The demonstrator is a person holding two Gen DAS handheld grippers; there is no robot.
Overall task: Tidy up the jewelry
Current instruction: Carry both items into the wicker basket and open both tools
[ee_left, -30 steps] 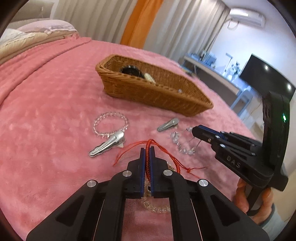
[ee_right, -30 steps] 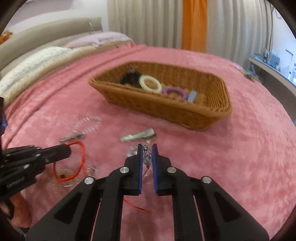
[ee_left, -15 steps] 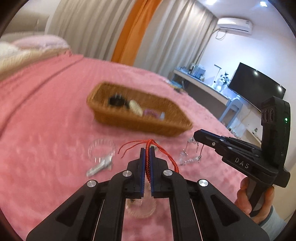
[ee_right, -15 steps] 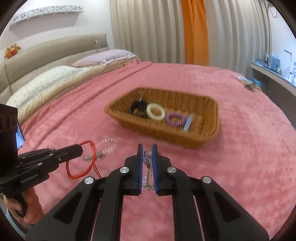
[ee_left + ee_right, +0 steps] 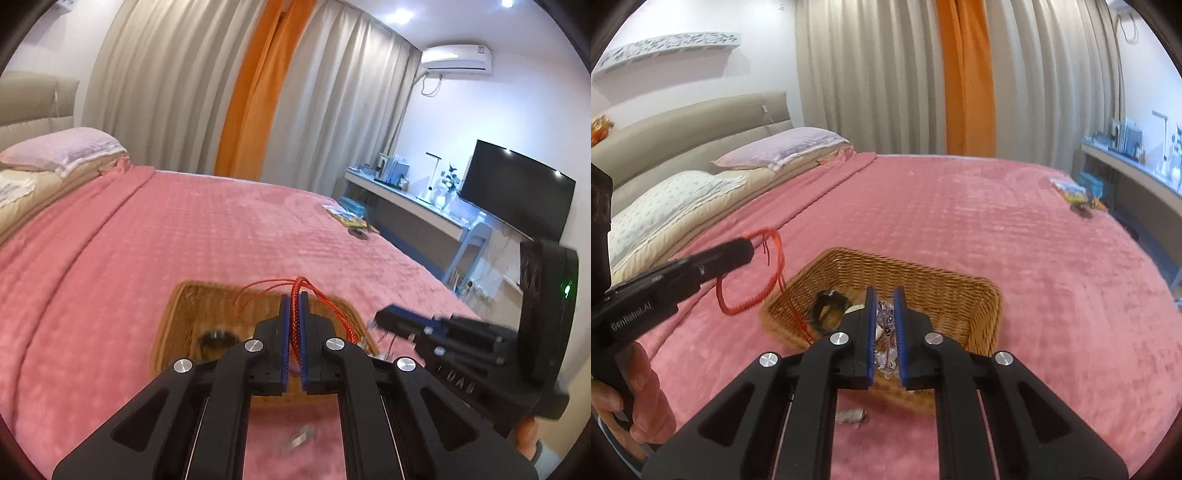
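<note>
A red cord bracelet hangs looped beside the left rim of the brown wicker basket on the pink bed, a clear crystal-bead bracelet dangles above its inside, and a black ring-shaped piece lies within.

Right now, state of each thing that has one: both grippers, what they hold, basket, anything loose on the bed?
left gripper: shut on red cord bracelet, raised by the basket.
right gripper: shut on clear bead bracelet, raised at the basket.
wicker basket: upright, open, resting on the pink blanket, holds a black ring-shaped piece.
silver hair clip: lying loose on the blanket, outside the basket.
</note>
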